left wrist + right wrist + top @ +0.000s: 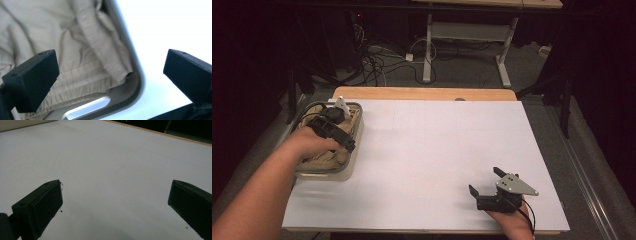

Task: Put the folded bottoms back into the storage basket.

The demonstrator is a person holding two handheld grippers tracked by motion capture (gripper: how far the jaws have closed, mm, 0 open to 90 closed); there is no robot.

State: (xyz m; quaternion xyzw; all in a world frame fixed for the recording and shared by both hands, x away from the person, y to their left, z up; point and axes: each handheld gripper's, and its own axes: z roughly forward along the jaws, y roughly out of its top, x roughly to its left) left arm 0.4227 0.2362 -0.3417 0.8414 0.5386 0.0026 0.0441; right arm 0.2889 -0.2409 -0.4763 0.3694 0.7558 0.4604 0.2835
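Beige cloth (pixel 75 57) lies bunched in the bin (pixel 135 75); my left hand-held gripper (pixel 343 141) hangs released above it (nothing between the jaws), so a corner could spill over the rim.

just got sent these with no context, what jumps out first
A grey bin at the table's left edge, stuffed with crumpled beige cloth, draws the eye, with the left gripper over it, jaws wide open and holding nothing. Across the bare white table, the right gripper sits near the front right corner, also open.
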